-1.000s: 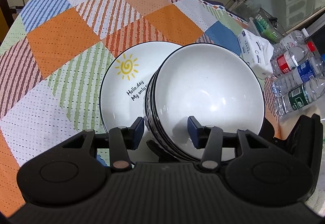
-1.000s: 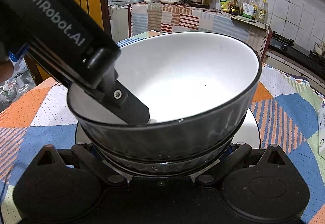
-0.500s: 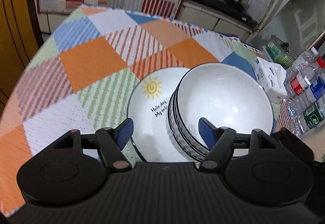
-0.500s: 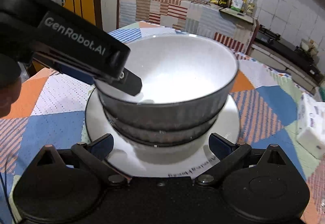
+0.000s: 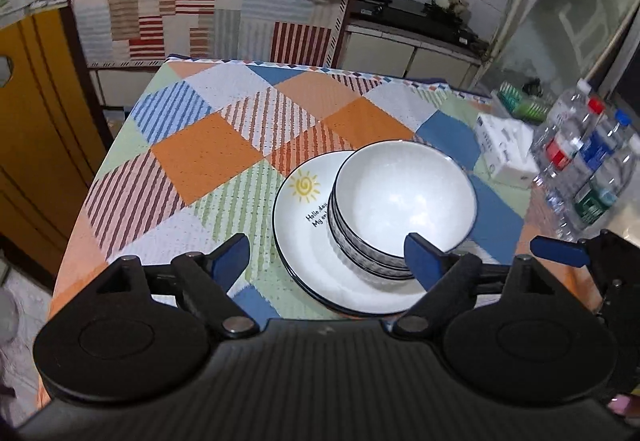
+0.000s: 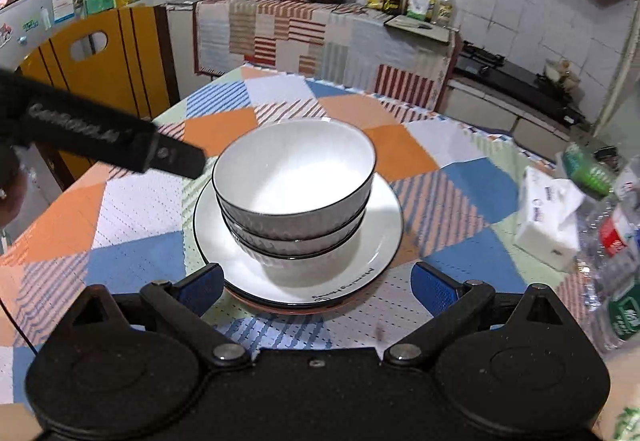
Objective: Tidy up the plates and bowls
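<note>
- Left claw (image 5: 326, 255) hung wide open above the table (image 5: 208, 153), holding nothing.
- Right claw (image 6: 316, 287) gaped wide too, with nothing between its blue pads (image 6: 434, 289).
- Sat stacked, one white bowl (image 6: 294, 169) inside a second bowl (image 6: 296, 247), on the sun plate (image 5: 308, 225) (with another plate under it, only its edge peeking out).
- Rested near the middle of the checkered cloth.
- Stood off to the right: a tissue pack (image 6: 550, 217) and some water bottles (image 5: 588, 169).
</note>
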Demonstrator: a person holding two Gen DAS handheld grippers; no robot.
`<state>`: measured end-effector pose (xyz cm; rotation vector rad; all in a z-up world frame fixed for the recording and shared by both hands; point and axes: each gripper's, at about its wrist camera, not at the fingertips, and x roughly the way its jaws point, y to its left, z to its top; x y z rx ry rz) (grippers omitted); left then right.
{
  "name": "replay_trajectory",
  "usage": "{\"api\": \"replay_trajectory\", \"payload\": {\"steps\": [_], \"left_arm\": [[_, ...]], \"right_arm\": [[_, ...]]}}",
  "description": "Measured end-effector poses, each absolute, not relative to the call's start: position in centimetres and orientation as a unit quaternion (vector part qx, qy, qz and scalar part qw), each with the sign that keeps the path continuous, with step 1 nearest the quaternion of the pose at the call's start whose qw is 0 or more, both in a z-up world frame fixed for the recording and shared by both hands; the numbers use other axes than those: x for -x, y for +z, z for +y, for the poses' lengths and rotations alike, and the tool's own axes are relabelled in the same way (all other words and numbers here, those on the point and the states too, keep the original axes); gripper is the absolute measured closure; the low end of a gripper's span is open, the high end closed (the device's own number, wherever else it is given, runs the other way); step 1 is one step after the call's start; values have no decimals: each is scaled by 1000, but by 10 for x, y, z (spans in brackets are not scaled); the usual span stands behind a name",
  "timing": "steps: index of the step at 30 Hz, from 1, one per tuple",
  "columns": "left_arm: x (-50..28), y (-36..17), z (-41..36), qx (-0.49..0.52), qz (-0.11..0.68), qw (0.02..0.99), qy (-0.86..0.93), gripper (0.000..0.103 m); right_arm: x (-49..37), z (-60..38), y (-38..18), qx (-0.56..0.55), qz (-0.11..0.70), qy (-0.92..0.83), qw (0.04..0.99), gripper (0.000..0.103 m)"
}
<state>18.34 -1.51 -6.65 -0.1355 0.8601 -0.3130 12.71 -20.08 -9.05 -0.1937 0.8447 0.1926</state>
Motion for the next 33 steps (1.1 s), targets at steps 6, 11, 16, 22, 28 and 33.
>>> {"api": "replay_trajectory", "payload": {"steps": [6, 11, 16, 22, 28, 33], "left_arm": [[-157, -40, -6, 62, 406, 898, -156, 12], [-134, -23, 1, 62, 388, 905, -161, 6], [-112, -17, 1, 42, 388, 908, -151, 2], [-92, -14, -1, 21, 391, 911, -128, 2], [-77, -13, -4, 4, 395, 911, -115, 2], [-70, -13, -8, -10, 402, 909, -107, 2]], "right_arm": [[-112, -200, -68, 95, 406, 68, 906, 2], [-90, -204, -47, 83, 407, 33, 909, 2], [-70, -207, -29, 70, 404, 7, 912, 2], [-52, -209, -16, 49, 402, -9, 914, 2], [-39, -206, -17, 34, 411, -22, 911, 2], [-31, -204, -22, 31, 425, -25, 904, 2]]}}
